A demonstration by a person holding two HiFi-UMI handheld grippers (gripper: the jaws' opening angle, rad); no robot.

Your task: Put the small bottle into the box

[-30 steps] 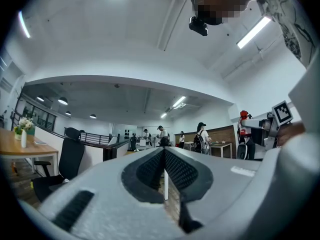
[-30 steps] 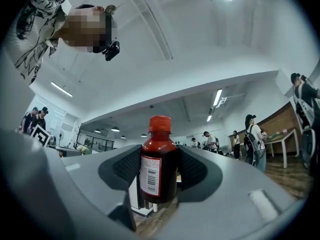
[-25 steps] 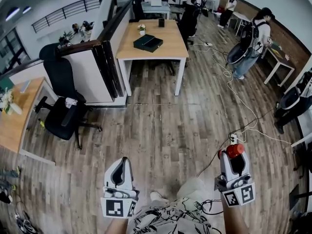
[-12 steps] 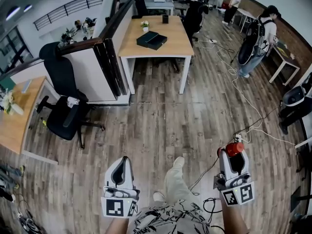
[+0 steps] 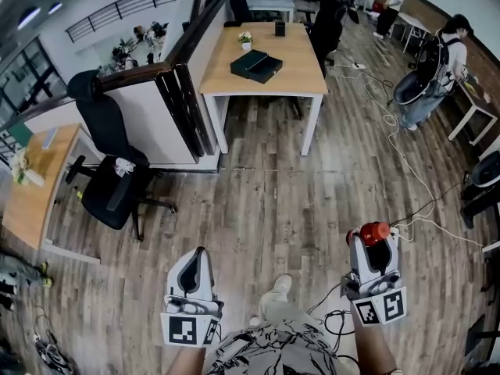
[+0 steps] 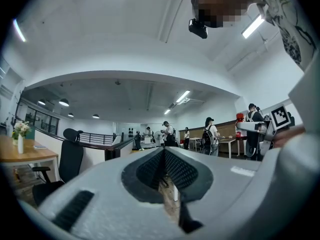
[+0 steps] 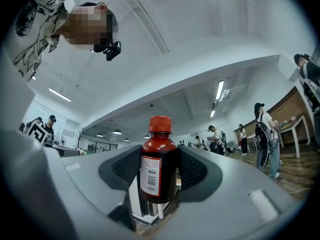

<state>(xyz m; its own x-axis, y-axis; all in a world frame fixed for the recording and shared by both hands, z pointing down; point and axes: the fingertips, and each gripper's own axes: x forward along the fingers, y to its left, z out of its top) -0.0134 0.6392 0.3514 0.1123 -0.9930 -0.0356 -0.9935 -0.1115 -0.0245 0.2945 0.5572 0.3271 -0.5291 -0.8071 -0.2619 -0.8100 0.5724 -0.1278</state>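
A small dark bottle (image 7: pixel 159 166) with a red cap and a white barcode label stands upright between the jaws of my right gripper (image 7: pixel 159 176), which is shut on it. In the head view the bottle's red cap (image 5: pixel 374 232) sticks out above the right gripper (image 5: pixel 373 250) at the lower right. My left gripper (image 5: pixel 193 268) is at the lower left, shut with nothing in it (image 6: pixel 162 176). A dark open box (image 5: pixel 256 65) lies on the wooden table (image 5: pixel 297 73) far ahead, well away from both grippers.
A black office chair (image 5: pixel 113 182) stands at the left by a partition (image 5: pixel 168 112). Cables (image 5: pixel 406 178) run across the wooden floor at the right. A person with a backpack (image 5: pixel 437 73) stands at the far right. My foot (image 5: pixel 275 291) shows between the grippers.
The view has advanced toward the table, which now sits slightly nearer and more to the right. My leg has swung back. Both grippers keep their places, the bottle still held.
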